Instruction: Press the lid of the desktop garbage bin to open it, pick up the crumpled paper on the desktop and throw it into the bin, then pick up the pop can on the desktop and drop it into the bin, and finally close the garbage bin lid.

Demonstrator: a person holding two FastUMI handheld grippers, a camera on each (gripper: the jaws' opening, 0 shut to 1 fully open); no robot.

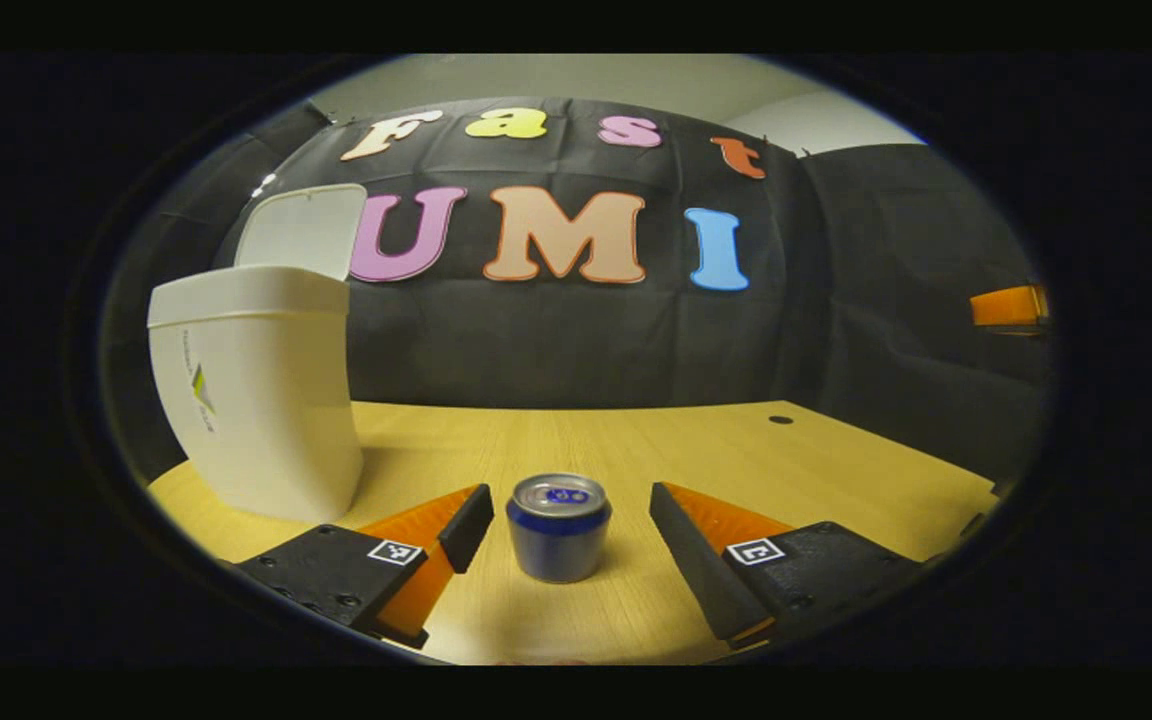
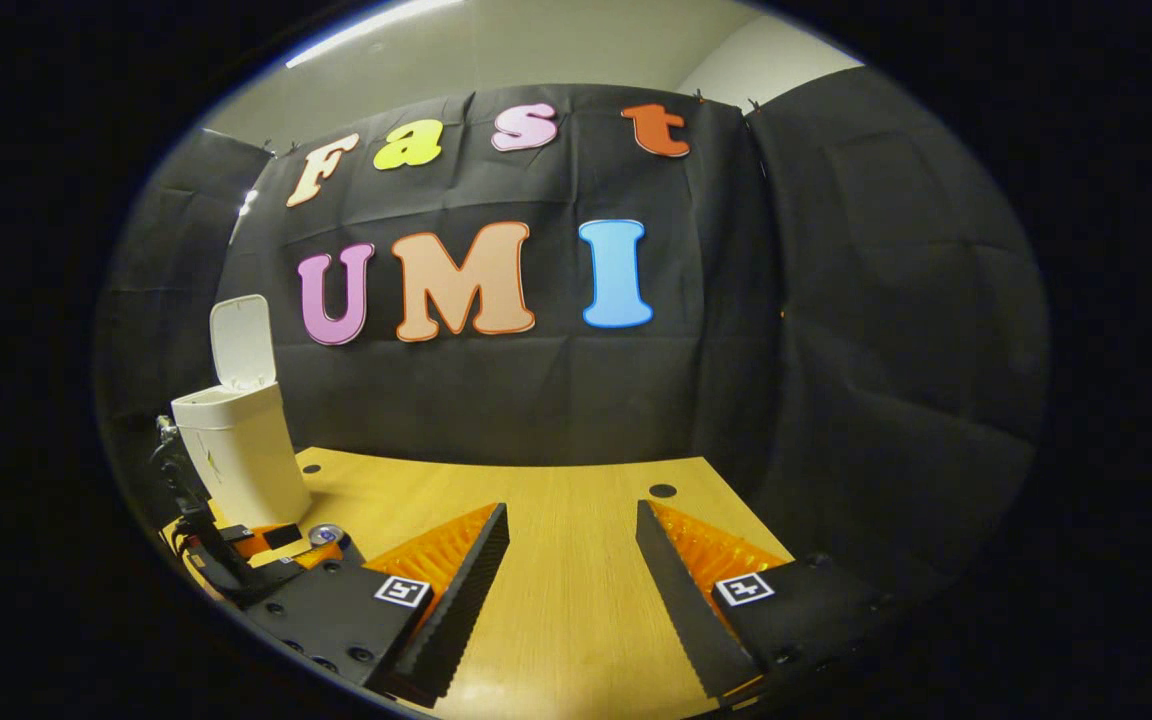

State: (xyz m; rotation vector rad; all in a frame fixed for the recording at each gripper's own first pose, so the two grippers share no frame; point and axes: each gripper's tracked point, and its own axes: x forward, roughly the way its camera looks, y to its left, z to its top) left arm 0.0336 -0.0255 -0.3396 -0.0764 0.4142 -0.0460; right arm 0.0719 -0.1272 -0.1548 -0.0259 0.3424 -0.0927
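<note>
Left gripper view is showing the left gripper (image 1: 568,525) with fingers spread wide, flanking without touching the upright blue pop can (image 1: 558,527) on the counter (image 1: 696,450); the white bin (image 1: 254,400) is standing left, lid (image 1: 301,230) up. Right gripper (image 2: 570,572) is holding nothing, fingers apart.

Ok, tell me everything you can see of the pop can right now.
The pop can is a short metal can with a blue body and a silvery top with a pull tab. It stands upright on the wooden desktop, looks undented, and sits between the open fingers of the left hand-held gripper, which do not touch it. The white bin, lid up, stands to its left and farther back. In the right gripper view its top shows by the bin.
</note>
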